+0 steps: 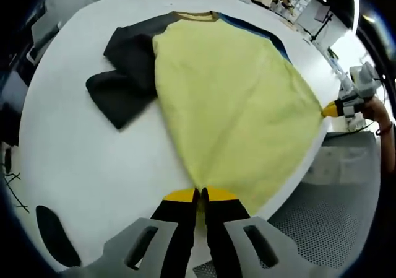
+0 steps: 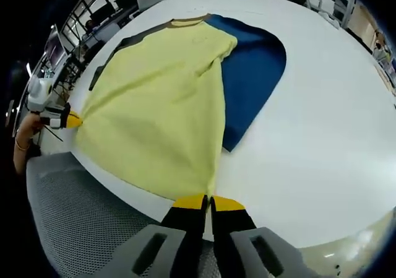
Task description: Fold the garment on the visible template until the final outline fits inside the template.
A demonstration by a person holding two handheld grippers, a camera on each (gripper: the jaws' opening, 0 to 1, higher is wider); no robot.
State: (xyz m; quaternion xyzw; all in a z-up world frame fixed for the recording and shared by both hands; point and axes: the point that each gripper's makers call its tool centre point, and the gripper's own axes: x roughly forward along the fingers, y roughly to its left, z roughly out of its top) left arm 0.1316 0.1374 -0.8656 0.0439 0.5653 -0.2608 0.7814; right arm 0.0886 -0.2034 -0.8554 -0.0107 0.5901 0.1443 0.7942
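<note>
Left gripper view: my left fingers (image 1: 199, 195) and right fingers (image 2: 208, 199) each clamp a hem corner of the yellow raglan shirt (image 1: 235, 98), spread across the blue template (image 2: 250, 73) on the white bench (image 2: 322, 117). Next: carry the hem toward the collar.

bare white table (image 2: 322, 135) right of shirt (image 2: 161, 104), seemingly unobstructed

A white table (image 1: 93, 160) bears a yellow garment (image 1: 229, 98) over a blue template (image 2: 250, 67).
</note>
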